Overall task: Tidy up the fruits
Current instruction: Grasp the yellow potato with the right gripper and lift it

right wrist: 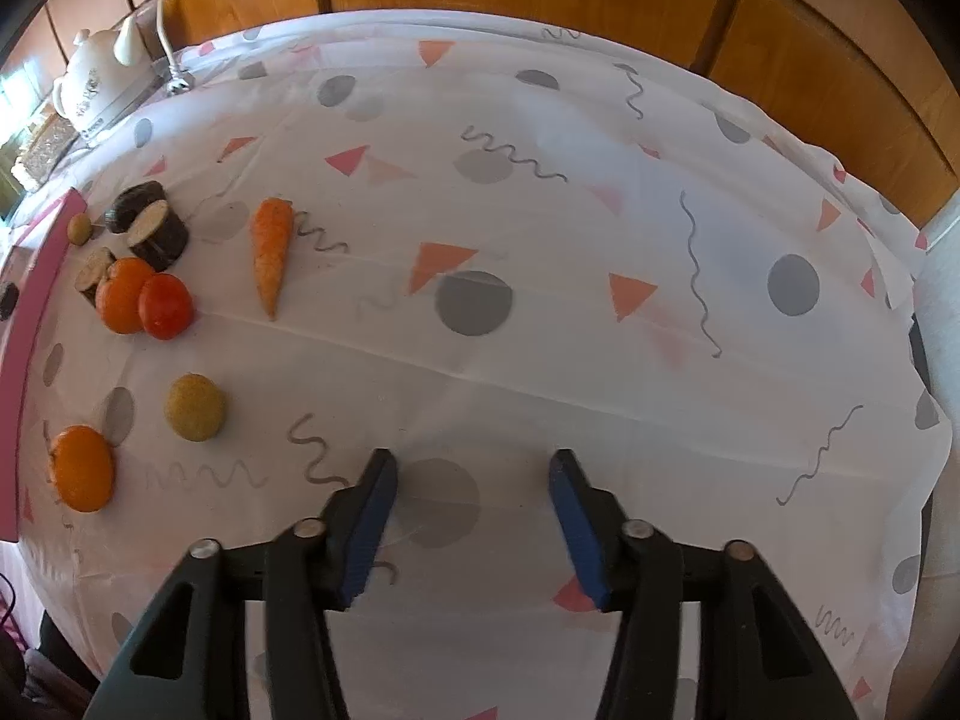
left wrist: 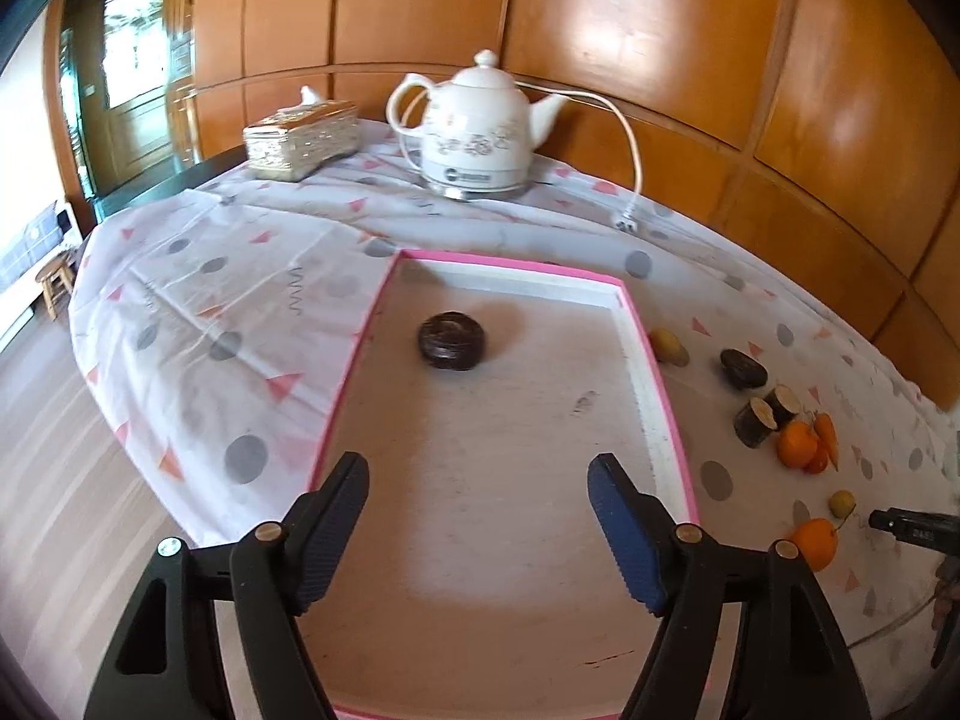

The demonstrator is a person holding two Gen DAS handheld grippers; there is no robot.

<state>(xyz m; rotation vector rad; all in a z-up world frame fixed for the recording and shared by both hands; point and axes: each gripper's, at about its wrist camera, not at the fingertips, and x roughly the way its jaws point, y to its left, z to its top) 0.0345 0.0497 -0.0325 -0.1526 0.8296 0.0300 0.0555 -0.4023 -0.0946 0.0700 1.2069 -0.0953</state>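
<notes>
Left gripper [left wrist: 477, 531] hanging over pink-rimmed tray [left wrist: 666, 396], jaws standing wide, gripping nothing. Dark round fruit [left wrist: 452, 341] sitting alone inside tray, toward far end. Right gripper [right wrist: 474, 519] pointing down at patterned tablecloth [right wrist: 540, 240], jaws partly open, nothing between them. Remaining pieces lying on cloth outside tray — carrot [right wrist: 272, 255], tomato [right wrist: 165, 306] touching orange [right wrist: 120, 295], yellow fruit [right wrist: 195, 407], second orange [right wrist: 82, 468]. Kettle [left wrist: 474, 132] standing well behind tray.

A white teapot [left wrist: 474, 132] with floral print stood at the back of the surface, its cord [left wrist: 630, 162] trailing beside it. A patterned tissue box [left wrist: 303, 141] sat just left, before wooden wall panels [left wrist: 660, 30].
</notes>
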